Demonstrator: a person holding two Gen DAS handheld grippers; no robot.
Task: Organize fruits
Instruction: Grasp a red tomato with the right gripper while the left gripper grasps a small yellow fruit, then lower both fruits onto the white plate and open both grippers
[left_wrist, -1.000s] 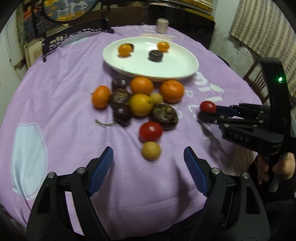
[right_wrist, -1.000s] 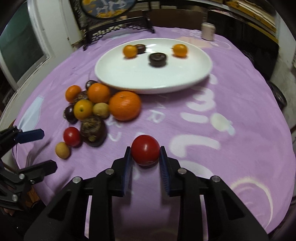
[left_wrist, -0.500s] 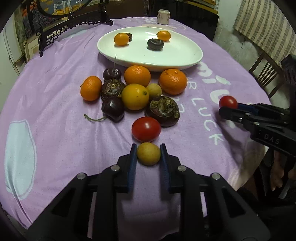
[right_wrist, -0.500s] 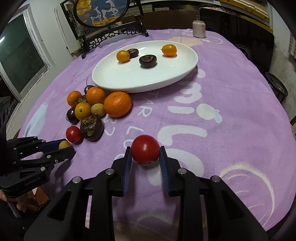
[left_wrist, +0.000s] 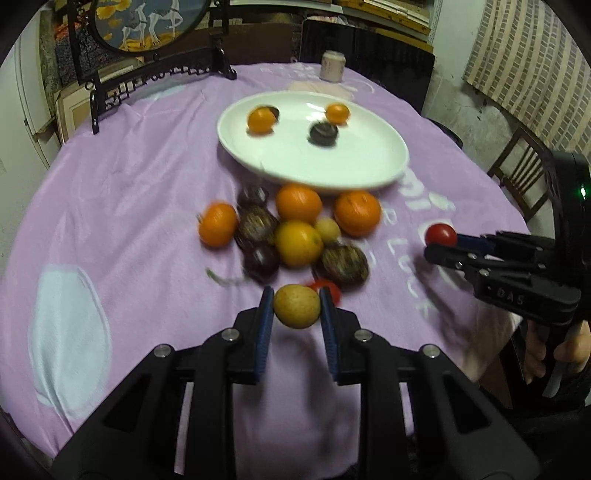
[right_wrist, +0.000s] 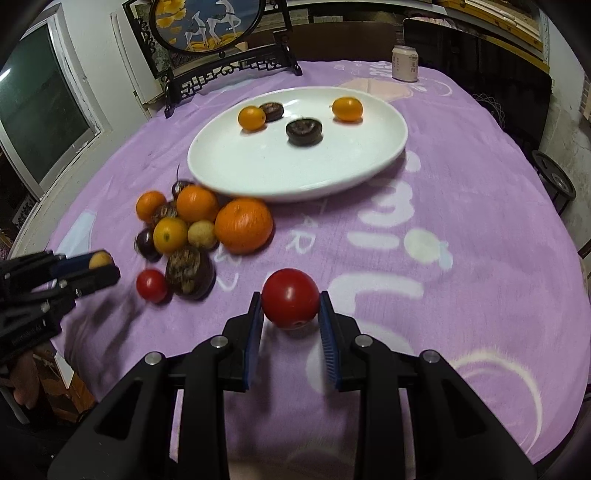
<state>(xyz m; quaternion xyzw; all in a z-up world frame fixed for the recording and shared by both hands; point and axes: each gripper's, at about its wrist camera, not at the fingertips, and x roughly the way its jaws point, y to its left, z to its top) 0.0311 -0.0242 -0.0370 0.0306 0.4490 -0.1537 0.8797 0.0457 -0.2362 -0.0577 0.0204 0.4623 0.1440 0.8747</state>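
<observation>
4 small fruits sit on the white plate (right_wrist: 384, 155); about 9 lie heaped on the surface just beside it. My left gripper (left_wrist: 297, 314) fingers clamp a yellow fruit (left_wrist: 296, 306), my right gripper (right_wrist: 290, 317) fingers a red tomato (right_wrist: 290, 298), both off the plate

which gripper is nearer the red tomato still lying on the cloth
Left. The left gripper, holding a yellow fruit, hovers right over the loose tomato. The right gripper, clamping another tomato, sits farther off.

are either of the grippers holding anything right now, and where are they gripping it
Both are. The left gripper pinches a small yellow fruit across its sides; the right gripper pinches a red tomato likewise.
</observation>
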